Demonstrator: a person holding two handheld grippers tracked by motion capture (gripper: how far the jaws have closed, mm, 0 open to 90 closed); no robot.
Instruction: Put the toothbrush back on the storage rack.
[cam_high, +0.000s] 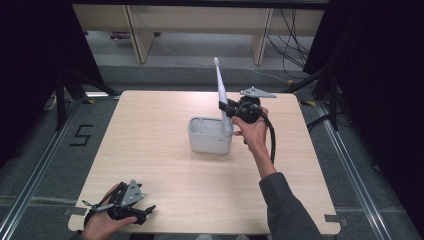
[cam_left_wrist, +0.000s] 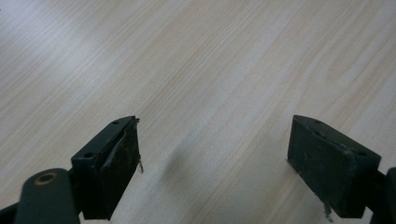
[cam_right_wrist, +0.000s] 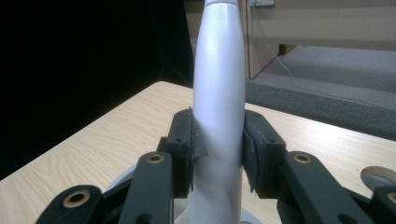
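work in hand: an electric toothbrush (cam_high: 222, 95) is being stood in, or lifted from, a white holder (cam_high: 210, 136) near the middle of the counter (cam_high: 150, 150); which of the two cannot be told from one moment.
right tongs (cam_high: 226, 108): closed on the toothbrush handle (cam_right_wrist: 218, 126), one pad on each side of the white body, seen plainly in the right gripper view.
toothbrush position: upright with a slight lean, brush head at the top, lower end at the right-hand end of the holder, apparently inside its rim.
left tongs (cam_high: 145, 212): open, nothing between them, resting low at the near left corner of the counter; the left gripper view looks past both pads at bare wood.
progress, as judged: the grip is secure and the brush stands over or in the holder; if it is being put away, what is left is to seat it fully, let go and draw the hand back; if it is being taken out, the lift is barely begun.
left hand's share: none apparent so far; it looks parked.
hidden: the foot of the toothbrush, behind the holder wall in the high view and below the picture edge in the right gripper view.
cut off: the brush head, above the top edge of the right gripper view.
hard to make out: the holder's inner compartments, and whether the handle touches the rim.
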